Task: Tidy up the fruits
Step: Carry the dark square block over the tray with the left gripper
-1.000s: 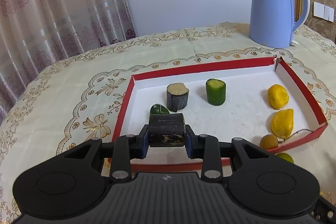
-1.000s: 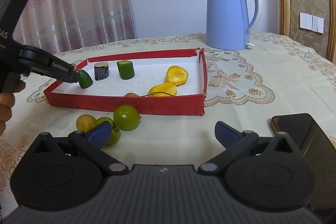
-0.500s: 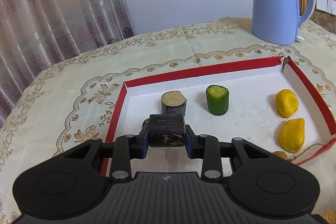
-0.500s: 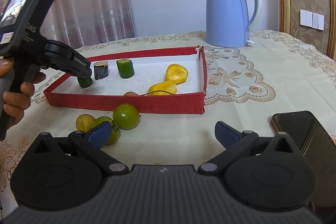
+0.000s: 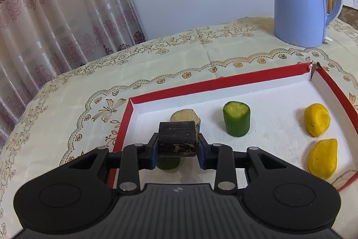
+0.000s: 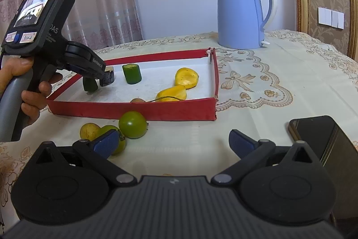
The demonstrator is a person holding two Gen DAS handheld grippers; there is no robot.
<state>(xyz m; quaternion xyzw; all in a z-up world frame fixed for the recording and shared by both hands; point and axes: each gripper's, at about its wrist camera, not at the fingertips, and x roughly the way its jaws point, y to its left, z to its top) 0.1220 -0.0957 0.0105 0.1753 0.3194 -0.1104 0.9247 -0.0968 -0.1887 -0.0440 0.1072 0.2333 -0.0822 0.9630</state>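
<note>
Left gripper [image 5: 177, 149] carried deeper over red tray [image 5: 223, 80], level, clamping dark cane piece [image 5: 177, 141], right gripper [image 6: 173, 145] spread wide

red tray [image 5: 226, 82], blue kettle [image 5: 299, 3], green cylinder [image 5: 236, 119]

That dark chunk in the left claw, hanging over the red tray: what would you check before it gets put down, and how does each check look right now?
1. Grip: the left gripper is shut on the dark chunk, pads on both ends. Ok.
2. Over the red tray, not the tablecloth: ok.
3. Landing spot free: a green piece sits right under the chunk and a dark upright piece just behind. Not ok; shift sideways first.
4. Height above the tray floor: cannot tell.
5. Right gripper out of the way: open, outside the tray near the green round fruit. Ok.
</note>
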